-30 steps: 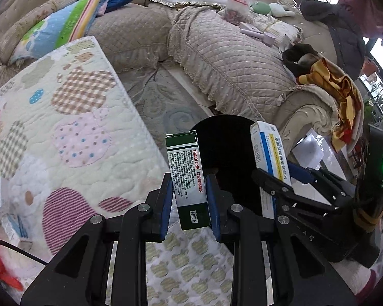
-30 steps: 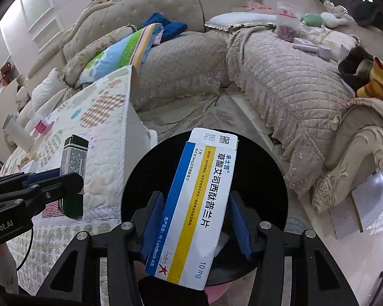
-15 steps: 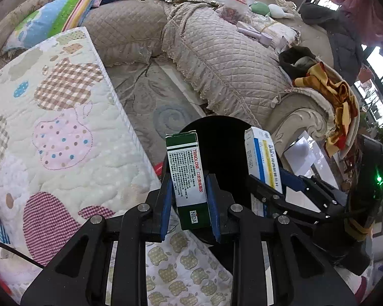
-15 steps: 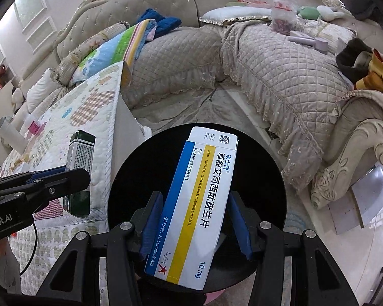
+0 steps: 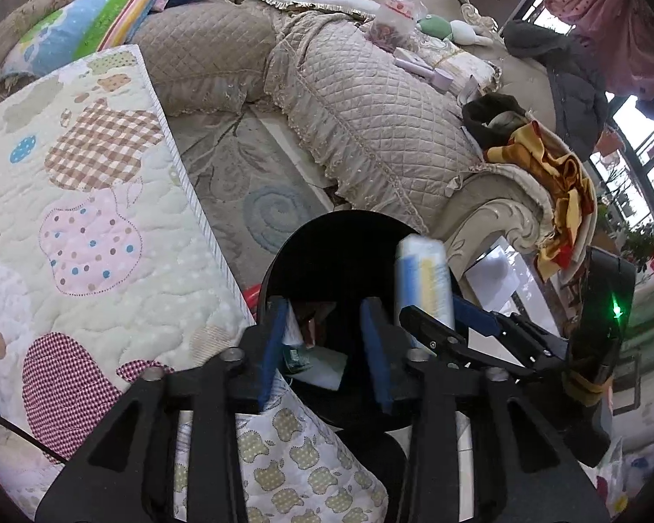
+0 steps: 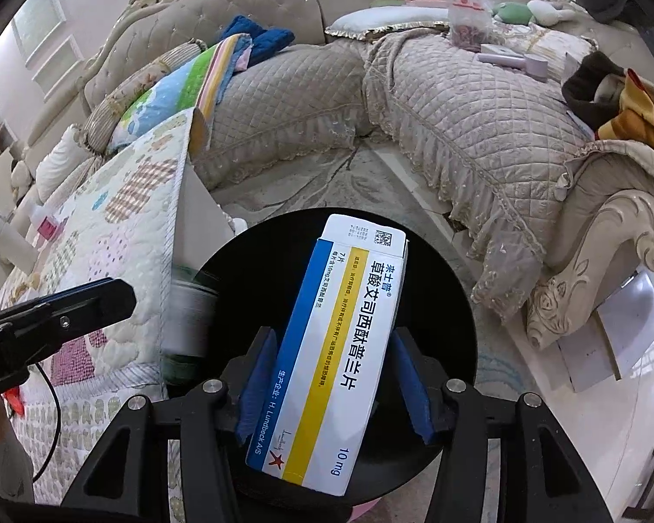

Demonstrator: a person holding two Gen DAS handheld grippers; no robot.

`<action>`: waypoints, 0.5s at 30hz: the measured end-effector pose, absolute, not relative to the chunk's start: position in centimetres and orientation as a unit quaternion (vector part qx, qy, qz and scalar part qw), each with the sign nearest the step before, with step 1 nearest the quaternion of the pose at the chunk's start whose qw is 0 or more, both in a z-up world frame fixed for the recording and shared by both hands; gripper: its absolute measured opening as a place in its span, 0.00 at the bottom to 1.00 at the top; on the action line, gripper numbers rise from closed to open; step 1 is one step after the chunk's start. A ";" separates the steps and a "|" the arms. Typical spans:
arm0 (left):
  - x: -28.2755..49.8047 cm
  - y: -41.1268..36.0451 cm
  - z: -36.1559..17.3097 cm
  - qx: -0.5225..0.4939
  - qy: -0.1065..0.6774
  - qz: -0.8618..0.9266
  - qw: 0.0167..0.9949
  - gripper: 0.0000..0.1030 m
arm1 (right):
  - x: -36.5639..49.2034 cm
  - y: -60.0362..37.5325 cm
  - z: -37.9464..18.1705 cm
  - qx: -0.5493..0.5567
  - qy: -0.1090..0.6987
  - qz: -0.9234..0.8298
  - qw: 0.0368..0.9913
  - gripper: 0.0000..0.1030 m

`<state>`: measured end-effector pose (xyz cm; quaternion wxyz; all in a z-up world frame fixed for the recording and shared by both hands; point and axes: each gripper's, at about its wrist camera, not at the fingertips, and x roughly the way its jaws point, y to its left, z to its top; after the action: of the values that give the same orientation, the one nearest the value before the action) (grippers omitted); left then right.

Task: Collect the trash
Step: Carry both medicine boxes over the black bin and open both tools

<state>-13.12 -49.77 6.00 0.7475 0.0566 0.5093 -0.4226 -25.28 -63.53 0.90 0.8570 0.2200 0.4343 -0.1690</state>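
two grippers over black bin (image 5: 327, 235), left gripper (image 5: 325, 344) just opened, right gripper (image 6: 333, 388) holding white box (image 6: 340, 348)

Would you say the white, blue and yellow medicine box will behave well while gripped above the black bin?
Probably light and fairly stiff: the medicine box is thin printed carton. The right gripper holds it tilted, so it may slip. Hard squeezing would likely dent it.

black two-finger grippers (image 5: 325, 340) with blue pads (image 6: 257, 381), silver screws, green indicator light
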 end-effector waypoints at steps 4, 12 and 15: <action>-13.0 -48.8 6.3 0.051 0.509 -0.416 0.752 0.39 | -25.2 -63.3 1.1 0.218 0.435 -0.168 0.858 0.51; -13.0 -45.8 7.0 0.067 0.497 -0.374 0.780 0.39 | -24.5 -61.6 1.6 0.211 0.437 -0.153 0.861 0.52; -12.8 -43.6 7.3 0.070 0.493 -0.349 0.794 0.39 | -24.0 -60.5 2.0 0.207 0.437 -0.141 0.864 0.52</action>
<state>-12.85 -43.62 7.29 0.7940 0.0705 0.4928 -0.3491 -24.02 -60.49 2.00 0.8639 0.2073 0.4367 -0.1414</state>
